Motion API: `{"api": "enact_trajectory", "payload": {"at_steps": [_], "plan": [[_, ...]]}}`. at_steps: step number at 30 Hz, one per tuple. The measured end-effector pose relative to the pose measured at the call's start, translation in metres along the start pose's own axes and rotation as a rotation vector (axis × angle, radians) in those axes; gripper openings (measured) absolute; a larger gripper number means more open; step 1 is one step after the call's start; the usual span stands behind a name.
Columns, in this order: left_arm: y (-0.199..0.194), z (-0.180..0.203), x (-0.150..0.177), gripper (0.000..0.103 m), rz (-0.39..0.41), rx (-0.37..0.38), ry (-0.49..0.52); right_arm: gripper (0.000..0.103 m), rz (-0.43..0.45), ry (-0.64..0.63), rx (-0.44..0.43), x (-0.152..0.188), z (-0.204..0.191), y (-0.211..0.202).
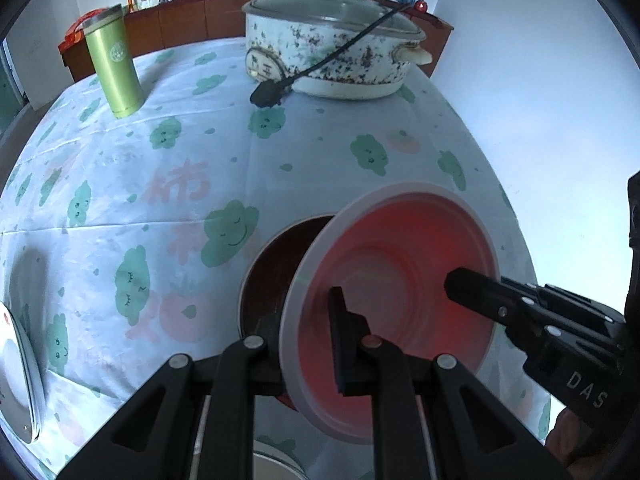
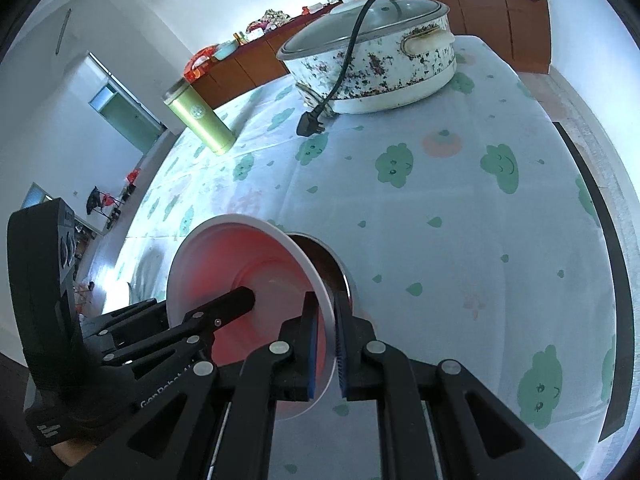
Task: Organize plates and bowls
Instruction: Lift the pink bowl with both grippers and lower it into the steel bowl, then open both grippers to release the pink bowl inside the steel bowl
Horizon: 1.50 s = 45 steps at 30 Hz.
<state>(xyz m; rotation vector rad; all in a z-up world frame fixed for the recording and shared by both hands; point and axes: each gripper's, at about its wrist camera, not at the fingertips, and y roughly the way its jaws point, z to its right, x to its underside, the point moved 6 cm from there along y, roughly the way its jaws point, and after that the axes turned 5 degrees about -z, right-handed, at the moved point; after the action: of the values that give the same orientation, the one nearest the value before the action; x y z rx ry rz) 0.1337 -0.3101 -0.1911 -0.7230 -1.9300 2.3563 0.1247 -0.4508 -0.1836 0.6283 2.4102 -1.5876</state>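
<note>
Currently two grippers, one pink bowl (image 1: 400,280), one dark bowl (image 1: 272,264) behind it, one plate (image 1: 16,376) at table's left edge; left gripper (image 1: 308,344) and right gripper (image 2: 326,344) both clamped narrow on pink bowl's white rim, opposite sides; bowl tilted above cloud-print tablecloth (image 1: 160,184); one electric pot (image 1: 332,52), one green tumbler (image 1: 114,64); wooden sideboard (image 1: 192,20) beyond.

— What do those handheld tools look like?

— Both matte black. The left gripper (image 1: 308,340) has angular linkage arms with silver round rivets and ribbed black finger pads.

— And the other?

— The right gripper (image 2: 326,344) matches, but blue shows on its pads. White letters "DAS" mark its body at the left view's lower right.
</note>
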Motion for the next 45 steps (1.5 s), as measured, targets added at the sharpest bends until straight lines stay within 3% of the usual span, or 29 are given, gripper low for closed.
{"api": "enact_trajectory", "payload": {"at_steps": [9, 25, 35, 38, 40, 42, 45], "plan": [[0.021, -0.005, 0.001, 0.015, -0.047, 0.01, -0.014, 0.009, -0.025, -0.001, 0.024, -0.002, 0.006, 0.016], [0.024, -0.017, 0.0, 0.022, -0.052, -0.005, -0.046, 0.01, -0.053, -0.055, 0.059, -0.005, -0.006, 0.026], [0.023, -0.018, 0.0, 0.022, -0.057, -0.008, -0.051, 0.011, -0.063, -0.044, 0.03, -0.007, -0.006, 0.026], [0.02, -0.018, 0.001, 0.032, -0.056, 0.02, -0.058, 0.011, -0.068, -0.037, 0.006, -0.007, -0.006, 0.026], [0.017, -0.016, 0.0, 0.046, -0.05, 0.047, -0.057, 0.012, -0.069, -0.039, -0.002, -0.007, -0.007, 0.025], [0.012, -0.016, -0.002, 0.058, -0.029, 0.034, -0.052, 0.017, -0.07, -0.05, 0.001, -0.007, -0.009, 0.025], [0.004, -0.021, -0.006, 0.059, -0.005, 0.024, -0.063, 0.051, -0.05, -0.047, 0.02, -0.01, -0.005, 0.021]]}}
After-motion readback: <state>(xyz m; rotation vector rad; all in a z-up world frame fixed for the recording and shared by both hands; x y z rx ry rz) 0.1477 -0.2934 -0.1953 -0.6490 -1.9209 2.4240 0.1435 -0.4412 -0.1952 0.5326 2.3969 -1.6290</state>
